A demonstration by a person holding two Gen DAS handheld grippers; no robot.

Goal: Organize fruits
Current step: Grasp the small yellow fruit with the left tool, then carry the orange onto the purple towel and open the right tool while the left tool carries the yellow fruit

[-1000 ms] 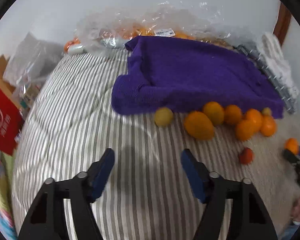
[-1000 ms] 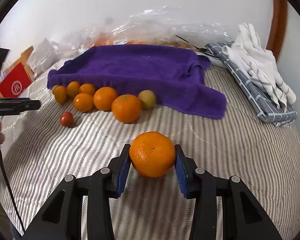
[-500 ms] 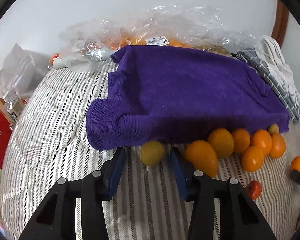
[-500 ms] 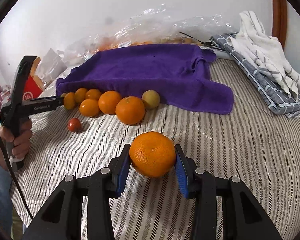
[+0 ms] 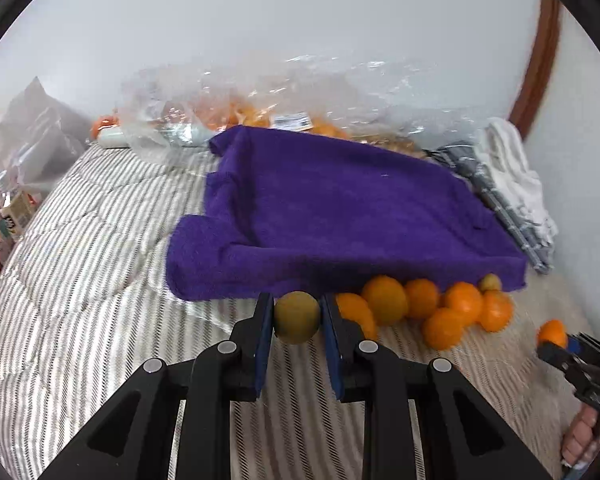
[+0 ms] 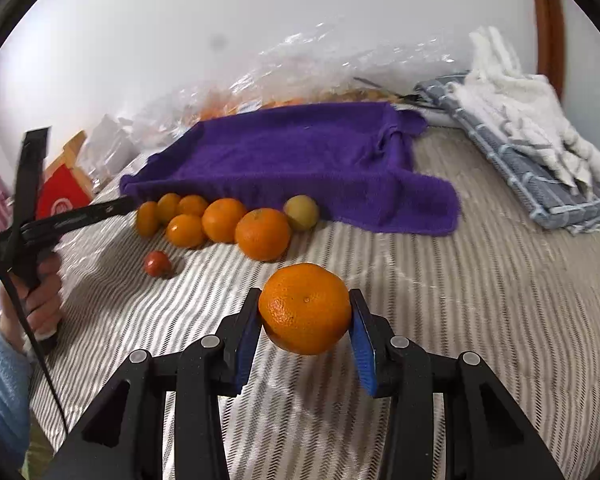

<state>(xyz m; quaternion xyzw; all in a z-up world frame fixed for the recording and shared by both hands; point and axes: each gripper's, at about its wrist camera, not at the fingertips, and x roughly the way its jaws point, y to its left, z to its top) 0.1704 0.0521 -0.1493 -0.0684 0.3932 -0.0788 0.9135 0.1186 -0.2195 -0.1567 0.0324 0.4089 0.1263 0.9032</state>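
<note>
My left gripper is closing on a small yellow-green fruit, and both blue pads touch its sides. The fruit sits at the front edge of a purple towel, left of a row of oranges. A large orange is held above the striped bedcover by my right gripper, which is shut on it. In the right wrist view the row of oranges lies along the towel. A yellow-green fruit lies at its right end and a small red tomato in front.
Clear plastic bags with more oranges lie behind the towel by the wall. Folded white and grey cloths sit at the right. A red box and packets stand at the left. A hand holds the other gripper's handle at the left edge.
My left gripper came forward to the towel's edge and its jaws closed from wide apart onto the yellow-green fruit. The right gripper kept the orange and barely moved.
</note>
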